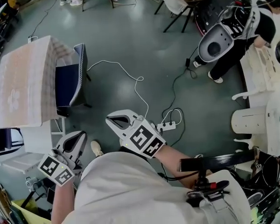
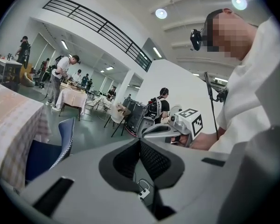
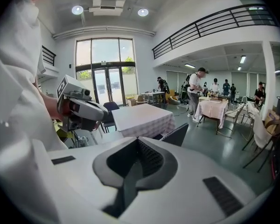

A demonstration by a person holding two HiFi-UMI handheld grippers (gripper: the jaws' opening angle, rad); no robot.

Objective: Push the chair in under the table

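A blue chair [image 1: 70, 80] stands pushed against the right side of the table with the pink checked cloth [image 1: 23, 83], its seat partly under the cloth. Both grippers are held near my body, well short of the chair, touching nothing. My left gripper [image 1: 80, 134] is shut and empty; its own view shows the jaw tips [image 2: 140, 141] meeting, with the chair [image 2: 60, 143] and table [image 2: 14, 125] at left. My right gripper [image 1: 108, 119] is also shut and empty [image 3: 137, 140]; its view shows the chair back [image 3: 177, 135] and the table [image 3: 142, 118] ahead.
A white cable [image 1: 130, 78] runs across the grey floor to a power strip [image 1: 167, 125]. A person [image 1: 242, 45] works at equipment on the right, by white furniture [image 1: 249, 120]. More chairs [image 1: 182, 3] stand at the back. A white shelf [image 1: 37, 139] is at lower left.
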